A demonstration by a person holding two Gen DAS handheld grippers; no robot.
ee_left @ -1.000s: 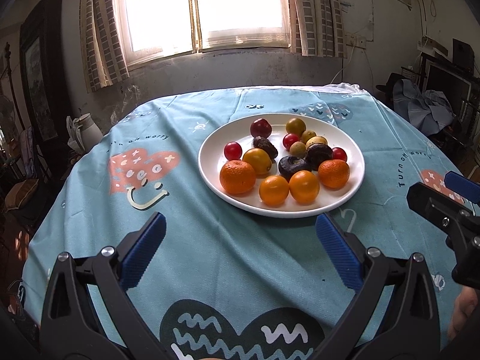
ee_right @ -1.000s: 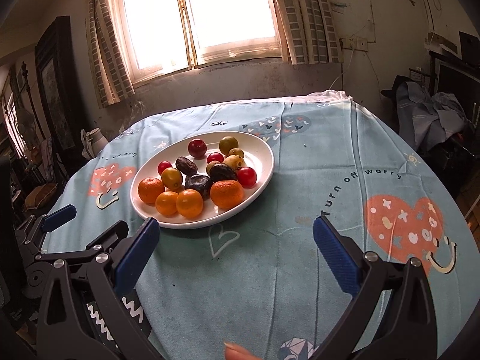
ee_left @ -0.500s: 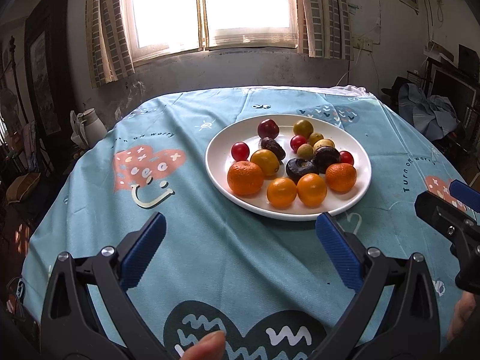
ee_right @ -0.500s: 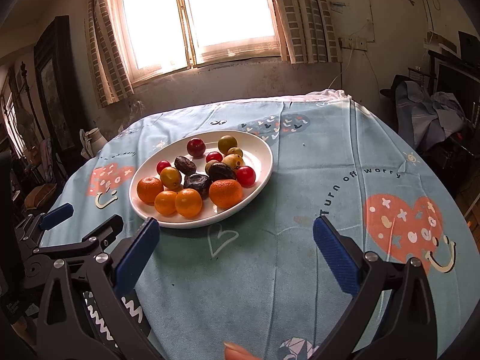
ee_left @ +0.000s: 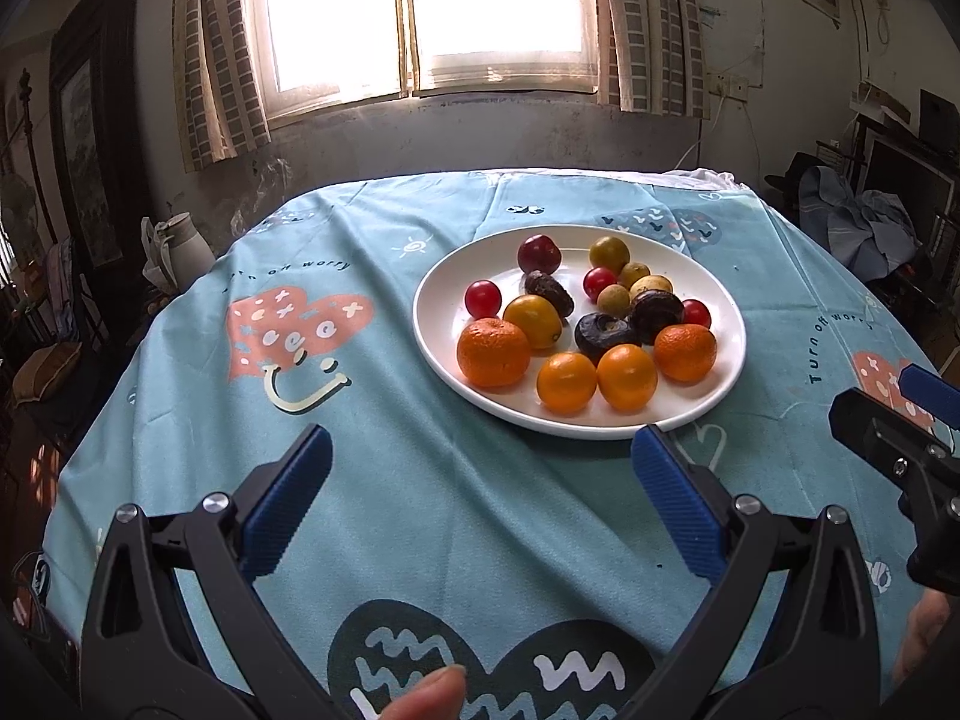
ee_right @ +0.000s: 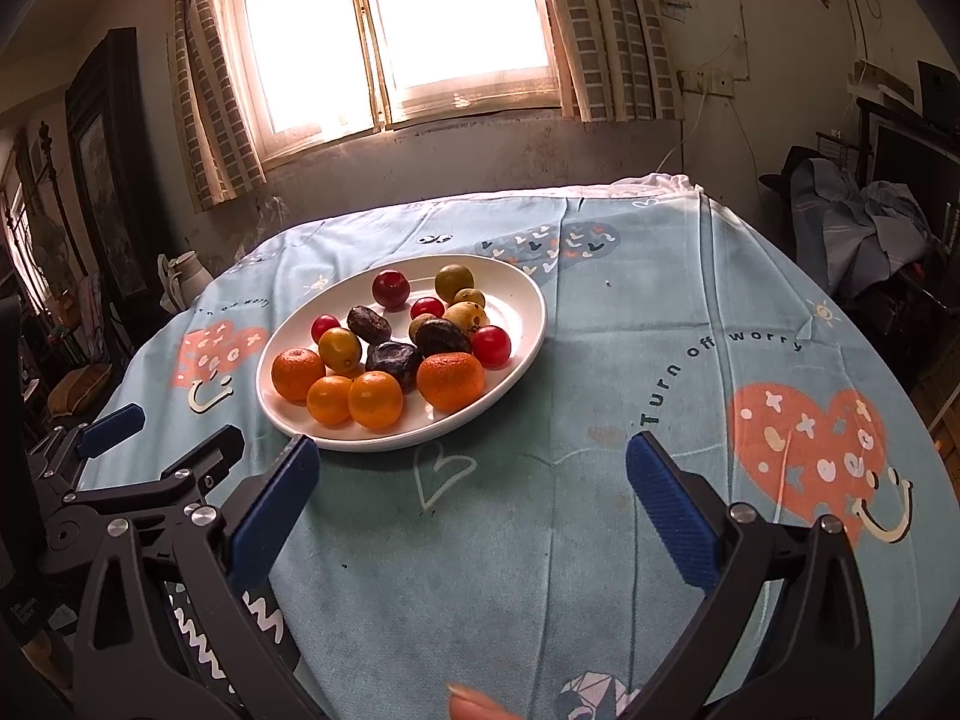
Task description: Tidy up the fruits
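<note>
A white plate (ee_left: pixel 438 354) (ee_right: pixel 528 300) sits on the blue tablecloth and holds several fruits: oranges (ee_left: pixel 493 351) (ee_right: pixel 450 380), red cherry tomatoes (ee_left: pixel 482 298) (ee_right: pixel 491 346), dark wrinkled fruits (ee_left: pixel 605 333) (ee_right: pixel 393 359) and small yellow-green fruits (ee_left: pixel 609 252) (ee_right: pixel 454 282). My left gripper (ee_left: pixel 480 495) is open and empty, hovering over the cloth just in front of the plate. My right gripper (ee_right: pixel 471 498) is open and empty, in front of and right of the plate. The right gripper also shows at the right edge of the left wrist view (ee_left: pixel 900 426).
The round table (ee_left: pixel 360 510) carries a blue cloth with heart prints. A white jug (ee_left: pixel 180 249) stands beyond its left edge. Clothes lie piled on furniture (ee_right: pixel 852 222) to the right. A window and wall are behind.
The left gripper has shifted left, so the plate sits further right in its view. The right gripper has moved slightly closer to the plate. Both stay open.
</note>
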